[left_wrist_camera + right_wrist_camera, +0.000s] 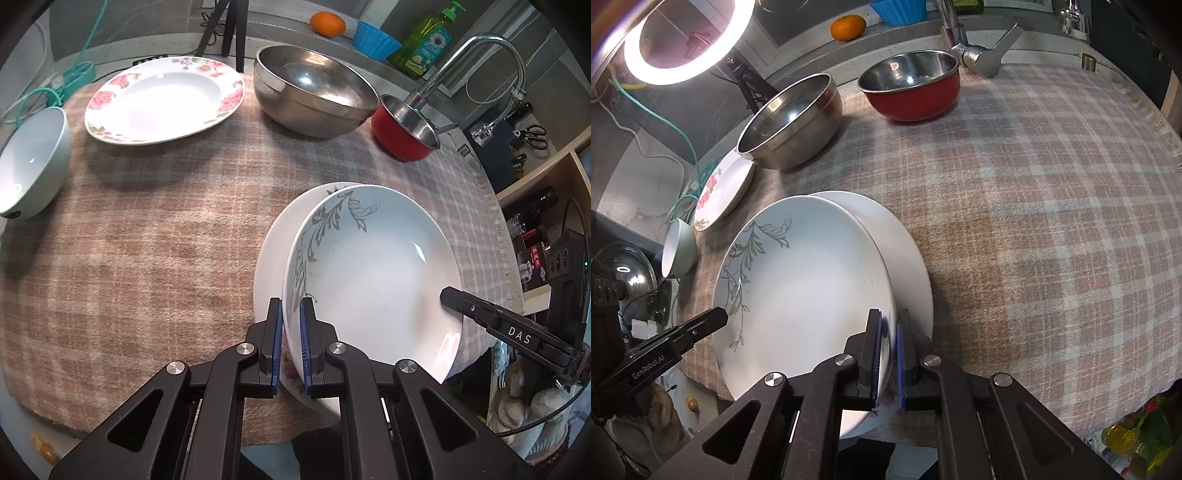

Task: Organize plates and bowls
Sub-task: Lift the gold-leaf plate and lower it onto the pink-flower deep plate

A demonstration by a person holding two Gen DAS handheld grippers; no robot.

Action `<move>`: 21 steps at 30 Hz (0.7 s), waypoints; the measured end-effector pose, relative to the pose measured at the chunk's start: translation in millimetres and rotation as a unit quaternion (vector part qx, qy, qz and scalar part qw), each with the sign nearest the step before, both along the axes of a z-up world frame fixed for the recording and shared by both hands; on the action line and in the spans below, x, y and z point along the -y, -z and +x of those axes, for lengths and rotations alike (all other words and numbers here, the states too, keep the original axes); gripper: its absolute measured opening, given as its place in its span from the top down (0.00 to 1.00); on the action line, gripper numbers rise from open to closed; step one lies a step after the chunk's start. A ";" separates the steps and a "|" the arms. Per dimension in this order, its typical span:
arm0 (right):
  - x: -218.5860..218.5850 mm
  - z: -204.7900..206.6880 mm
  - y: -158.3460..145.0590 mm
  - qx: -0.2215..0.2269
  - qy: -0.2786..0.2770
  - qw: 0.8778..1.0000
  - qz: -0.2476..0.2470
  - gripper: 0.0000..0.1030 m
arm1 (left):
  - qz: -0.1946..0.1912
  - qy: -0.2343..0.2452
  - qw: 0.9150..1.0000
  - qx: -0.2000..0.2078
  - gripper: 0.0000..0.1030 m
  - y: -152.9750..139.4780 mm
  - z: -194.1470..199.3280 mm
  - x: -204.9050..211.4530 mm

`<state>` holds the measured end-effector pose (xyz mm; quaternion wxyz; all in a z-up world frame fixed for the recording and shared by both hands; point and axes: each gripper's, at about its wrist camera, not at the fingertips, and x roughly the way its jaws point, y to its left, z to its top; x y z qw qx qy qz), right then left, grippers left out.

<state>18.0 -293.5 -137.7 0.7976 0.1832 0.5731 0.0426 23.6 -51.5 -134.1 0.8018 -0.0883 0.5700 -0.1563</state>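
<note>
A white plate with a grey leaf pattern (373, 273) (805, 291) sits on top of a plain white plate (273, 251) (905, 258) on the checked cloth. My left gripper (291, 306) is shut on the leaf plate's left rim. My right gripper (889, 321) is shut on its right rim; one of its fingers (480, 312) shows in the left wrist view. A rose-patterned plate (162, 99) (720, 188), a steel bowl (314, 92) (790, 122), a red bowl (406, 129) (912, 88) and a pale green bowl (31, 158) (677, 251) stand farther off.
A tap (480, 62) (975, 48), an orange (327, 23) (848, 27), a blue cup (375, 38), a soap bottle (428, 40) and a tripod (229, 29) stand behind the cloth. A ring light (683, 40) glows at the back left. The cloth's fringed edge (1152, 110) runs at the right.
</note>
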 end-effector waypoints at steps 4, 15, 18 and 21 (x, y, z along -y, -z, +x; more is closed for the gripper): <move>2.1 0.4 2.8 -0.001 -0.002 1.000 -0.004 0.93 | 0.005 0.001 1.000 -0.001 0.93 2.5 0.9 1.7; -0.9 2.8 5.6 -0.002 -0.007 1.000 -0.006 0.93 | 0.014 -0.003 1.000 0.001 0.93 5.6 3.0 2.0; -2.2 3.6 5.3 -0.001 -0.009 1.000 -0.009 0.93 | 0.016 -0.002 1.000 0.003 0.93 5.8 3.1 2.4; -3.7 4.3 5.0 0.000 -0.012 1.000 -0.016 0.93 | 0.017 -0.002 1.000 0.005 0.93 6.6 3.4 3.4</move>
